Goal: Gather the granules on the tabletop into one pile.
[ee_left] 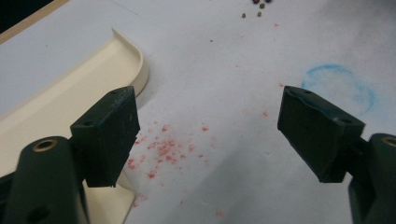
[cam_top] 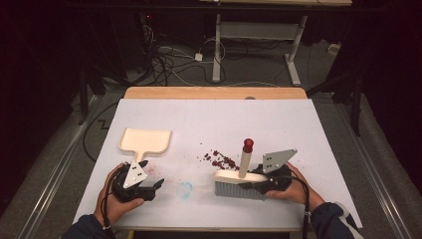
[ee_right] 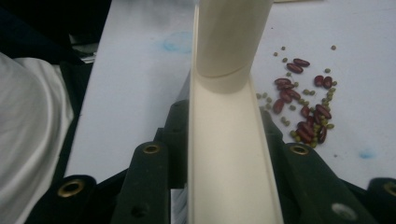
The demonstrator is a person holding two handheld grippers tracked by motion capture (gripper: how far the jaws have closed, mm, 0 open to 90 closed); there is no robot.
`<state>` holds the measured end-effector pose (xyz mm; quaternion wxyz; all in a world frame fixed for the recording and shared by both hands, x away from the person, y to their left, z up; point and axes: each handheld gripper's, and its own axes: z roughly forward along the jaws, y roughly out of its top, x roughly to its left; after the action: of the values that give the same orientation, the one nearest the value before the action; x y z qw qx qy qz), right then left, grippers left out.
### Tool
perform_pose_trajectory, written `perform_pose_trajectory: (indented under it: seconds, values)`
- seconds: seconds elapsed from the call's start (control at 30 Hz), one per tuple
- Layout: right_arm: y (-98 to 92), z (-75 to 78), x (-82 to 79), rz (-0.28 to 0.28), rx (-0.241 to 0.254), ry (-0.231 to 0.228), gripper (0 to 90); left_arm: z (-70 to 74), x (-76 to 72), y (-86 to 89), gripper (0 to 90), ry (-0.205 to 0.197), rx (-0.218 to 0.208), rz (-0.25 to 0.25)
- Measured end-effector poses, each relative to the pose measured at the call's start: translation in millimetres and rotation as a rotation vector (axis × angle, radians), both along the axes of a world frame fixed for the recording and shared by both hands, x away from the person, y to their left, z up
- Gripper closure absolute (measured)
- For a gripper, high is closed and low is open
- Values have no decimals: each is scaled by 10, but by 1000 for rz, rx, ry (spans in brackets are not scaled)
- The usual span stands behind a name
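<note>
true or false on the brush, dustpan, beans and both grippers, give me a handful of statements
1. The right gripper is clamped on the brush. True.
2. The left gripper holds the dustpan. False: its jaws stand open with nothing between them, beside the dustpan's handle.
3. The beans lie inside the dustpan. False: they lie loose on the white table, just beyond the brush.
4. The brush handle's tip is red. True.
5. A faint blue ring mark is on the table between the grippers. True.

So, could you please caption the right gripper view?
Right tongs clamp the cream brush beside scattered beans.
</note>
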<state>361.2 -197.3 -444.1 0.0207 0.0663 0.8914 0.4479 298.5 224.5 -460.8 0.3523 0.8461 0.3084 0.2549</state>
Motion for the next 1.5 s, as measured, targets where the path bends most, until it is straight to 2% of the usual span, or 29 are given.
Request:
perform_pose_trajectory:
  seconds: [0.03,0.1,0.23,0.37,0.5,0.57,0.63,0.67,0.73,0.8,0.83,0.9,1.0,1.07,1.13,1.2,1.3,1.37,1.4,1.43,1.5]
  values:
    - [54,-11,86,11,6,-4,671,-1,0,-3,198,1,1,-1]
    - [85,-13,124,12,3,-8,671,-5,-2,-10,198,13,-1,1]
    - [200,-17,250,21,17,-13,672,-10,6,-16,198,6,5,-5]
    - [305,-3,342,5,31,-33,673,-16,3,-18,198,18,3,-5]
    - [371,34,375,-32,45,-57,675,-16,3,-14,198,18,1,-7]
    - [375,58,356,-35,46,-61,675,-12,4,-8,198,8,7,-11]
    - [367,95,313,-60,36,-73,675,-10,-6,-5,198,17,3,-8]
    - [352,123,291,-68,35,-79,675,-6,-4,0,198,6,6,-10]
    - [308,197,230,-108,39,-92,675,-4,-18,-2,198,12,-2,-5]
    - [171,328,114,-199,49,-121,674,6,-27,6,198,0,0,-7]
    - [171,328,114,-199,49,-121,674,10,-33,10,198,-3,1,-6]
    - [57,404,19,-293,45,-148,674,13,-42,20,198,5,-7,0]
    - [-133,445,-128,-416,54,-169,674,22,-43,29,198,-10,-4,-1]
    - [-248,437,-228,-493,41,-199,675,25,-53,26,198,-3,-8,1]
    - [-354,407,-302,-550,34,-191,675,33,-51,24,198,-16,-3,-3]
    - [-440,364,-369,-581,18,-171,675,37,-60,17,198,-7,-5,-1]
    - [-556,332,-502,-636,-25,-191,675,36,-58,13,198,-8,-5,-4]
    - [-637,309,-592,-682,-9,-190,675,33,-46,11,198,-13,1,-7]
    - [-669,292,-638,-710,5,-198,675,29,-48,6,198,-3,-3,-6]
    - [-690,277,-682,-736,11,-211,675,32,-42,5,198,-13,1,-10]
    - [-706,238,-740,-774,-4,-227,675,31,-46,-4,198,-5,1,-11]
